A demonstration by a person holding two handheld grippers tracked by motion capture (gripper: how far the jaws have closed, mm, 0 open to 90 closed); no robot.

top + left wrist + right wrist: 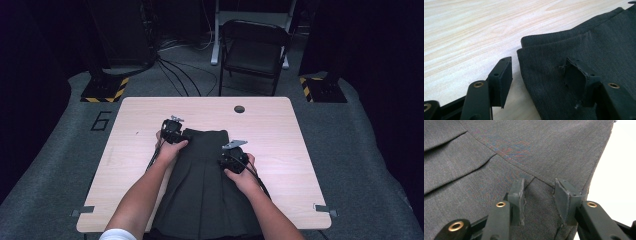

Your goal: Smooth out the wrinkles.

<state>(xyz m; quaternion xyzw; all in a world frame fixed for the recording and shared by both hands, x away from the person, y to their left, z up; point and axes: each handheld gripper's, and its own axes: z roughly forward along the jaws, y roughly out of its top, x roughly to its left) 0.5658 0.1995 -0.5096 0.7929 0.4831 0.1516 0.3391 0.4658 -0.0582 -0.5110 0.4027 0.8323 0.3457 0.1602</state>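
A: Skirt (205, 185) colour?
B: Dark charcoal grey, fine heathered weave, pleated, tone-on-tone stitch line under the waistband.
A: Counter (280, 130)?
B: Pale wood grain, light beige; one dark round hole (239, 109) at the far edge.
A: Left gripper (172, 131), right gripper (233, 159)?
B: Both black; fingers (517, 192) dark grey-black, brass-coloured rivets. Right one carries a grey plate.
A: Floor (60, 150)?
B: Grey carpet, dark "6" marked left; yellow-black hazard stripes on the far bases (106, 90). Chair (252, 47) black.

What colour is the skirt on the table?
Dark grey, with pleats. The skirt shows best in the right gripper view.
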